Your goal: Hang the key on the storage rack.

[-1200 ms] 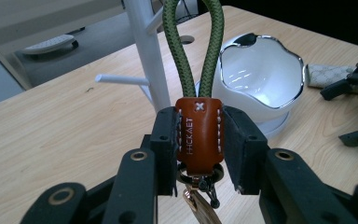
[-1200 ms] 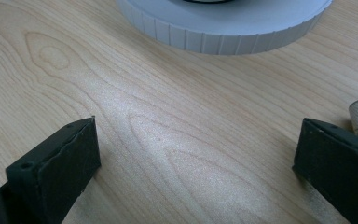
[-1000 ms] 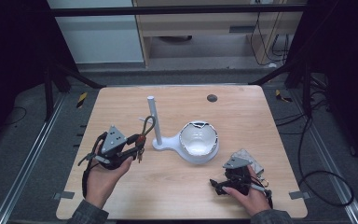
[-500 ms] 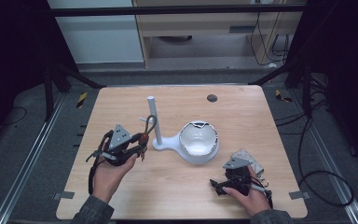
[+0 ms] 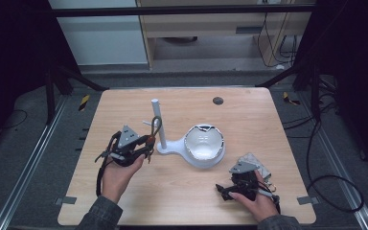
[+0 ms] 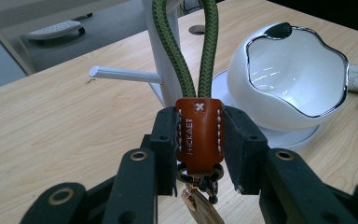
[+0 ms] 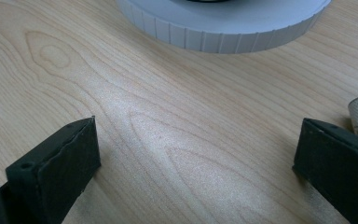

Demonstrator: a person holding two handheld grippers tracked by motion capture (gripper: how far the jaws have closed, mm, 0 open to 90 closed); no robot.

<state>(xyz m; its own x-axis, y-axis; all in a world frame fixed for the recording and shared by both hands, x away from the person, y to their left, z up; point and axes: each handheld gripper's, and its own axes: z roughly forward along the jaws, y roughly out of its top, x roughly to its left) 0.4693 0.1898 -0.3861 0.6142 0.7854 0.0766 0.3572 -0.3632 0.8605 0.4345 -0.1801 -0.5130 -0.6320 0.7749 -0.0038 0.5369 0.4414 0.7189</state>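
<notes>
Holding a brown leather keychain tab (image 6: 199, 133) stamped HICKAET between both black jaws, the left gripper (image 5: 133, 145) sits at centre-left of the high view, just left of the white plastic stand (image 5: 159, 125).

Item: keychain. A green braided cord loop (image 6: 185, 46) rises from the leather tab toward the top of the left gripper view; metal rings and a brass-coloured tag (image 6: 200, 210) hang below it at the bottom edge. The jaws are closed firmly on the tab's two sides.

Item: stand. An upright white post with a short horizontal white peg (image 6: 123, 74) pointing left in the left gripper view, joined by a flat base to a white glossy bowl with a wavy chrome rim (image 5: 204, 145) at frame centre.

Key relation: the loop's long axis runs upward, close alongside the post; the peg lies just left of and beyond the loop. The frames do not settle whether the cord already passes round the post or peg. The left hand is much the nearer.

Item: right gripper (image 5: 235, 189), lower right of the high view, resting on the light wooden table (image 5: 268, 120), jaws wide apart, empty. A grey patterned pouch (image 5: 255, 163) lies just behind it.
</notes>
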